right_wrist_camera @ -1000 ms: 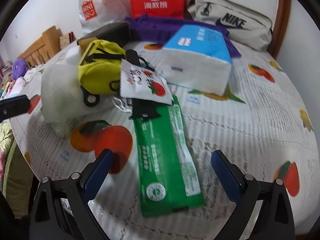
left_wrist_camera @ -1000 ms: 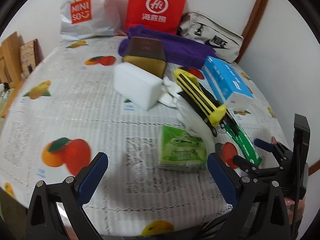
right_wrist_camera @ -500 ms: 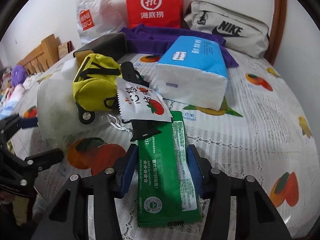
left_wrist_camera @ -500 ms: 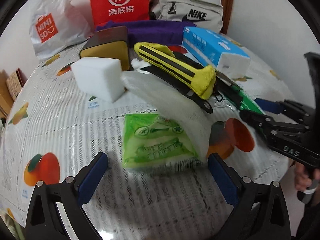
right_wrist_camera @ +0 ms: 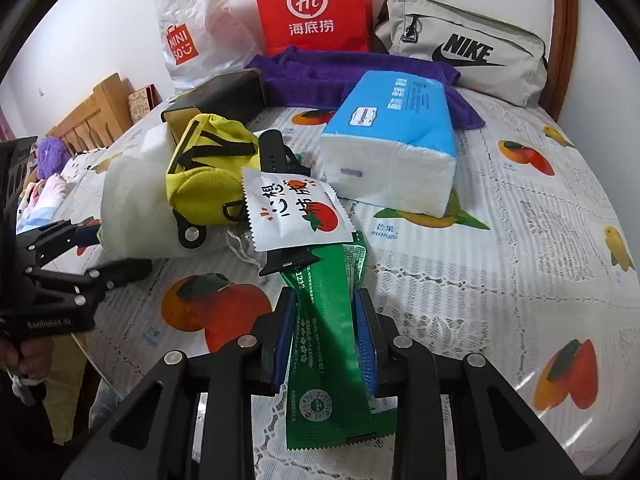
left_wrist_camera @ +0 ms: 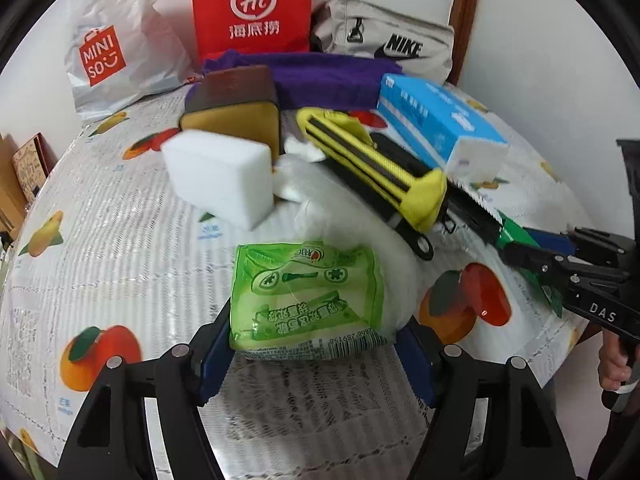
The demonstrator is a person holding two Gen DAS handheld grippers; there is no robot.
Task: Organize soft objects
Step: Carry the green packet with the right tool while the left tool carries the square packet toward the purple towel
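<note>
Both jaws just closing since earlier frame. Left gripper [left_wrist_camera: 314,344] now around light green tissue pack [left_wrist_camera: 306,300] at near table [left_wrist_camera: 120,248] edge; pads seem touching its sides, contact partly hidden. Right gripper [right_wrist_camera: 325,336] narrow, pads pressing dark green sachet [right_wrist_camera: 328,340], creased between them.

A white wall [right_wrist_camera: 100,20] backs the table, whose fruit-print tablecloth [right_wrist_camera: 540,240] covers it, with a wooden door frame [left_wrist_camera: 464,12] at right and wooden furniture [right_wrist_camera: 96,116] at left.
</note>
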